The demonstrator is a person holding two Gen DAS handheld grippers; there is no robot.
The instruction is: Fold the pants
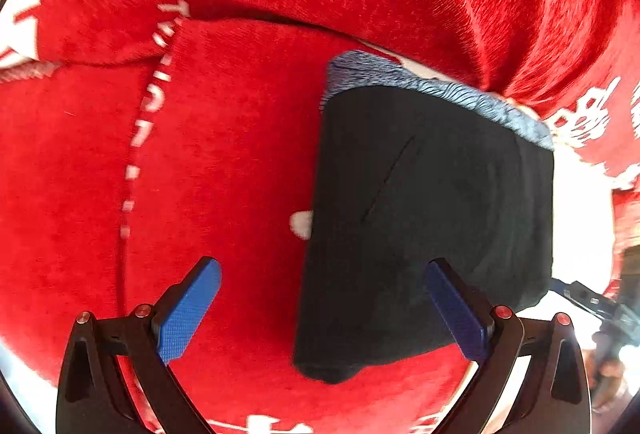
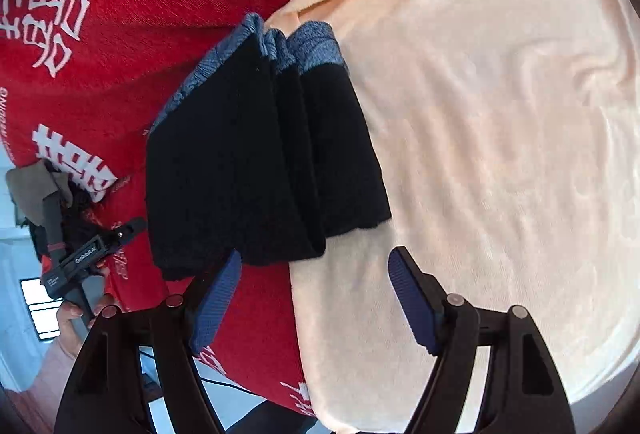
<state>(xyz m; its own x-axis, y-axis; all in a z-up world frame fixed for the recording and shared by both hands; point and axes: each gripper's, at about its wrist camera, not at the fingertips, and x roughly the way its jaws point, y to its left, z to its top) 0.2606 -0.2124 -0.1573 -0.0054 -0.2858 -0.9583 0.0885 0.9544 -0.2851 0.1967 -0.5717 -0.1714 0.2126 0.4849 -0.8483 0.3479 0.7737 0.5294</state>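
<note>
pants [image 1: 428,218], black with a blue-grey ribbed waistband [image 1: 440,86], lie already folded into a compact, thick bundle on the red blanket [image 1: 200,154], and in my right view their right part overlaps onto a peach cloth [image 2: 500,114] spread beside them. my left gripper [image 1: 324,310] hovers over the near end of the bundle, jaws spread wide, holding nothing; one pad hangs above the black fabric, the other above bare red. my right gripper [image 2: 316,298] is likewise wide apart and empty, just near the bundle's near edge, where i can see three stacked layers stepping across. i judge the fabric soft, limp and fairly light, a knit that sags and slides layer on layer, so any lift from one corner would let the stack spill open. if another fold or a tidy is wanted, i would pinch through all the layers at the near folded edge, one gripper at each corner, and keep it low. the waistband at the far end looks firmer and would grip well.
</note>
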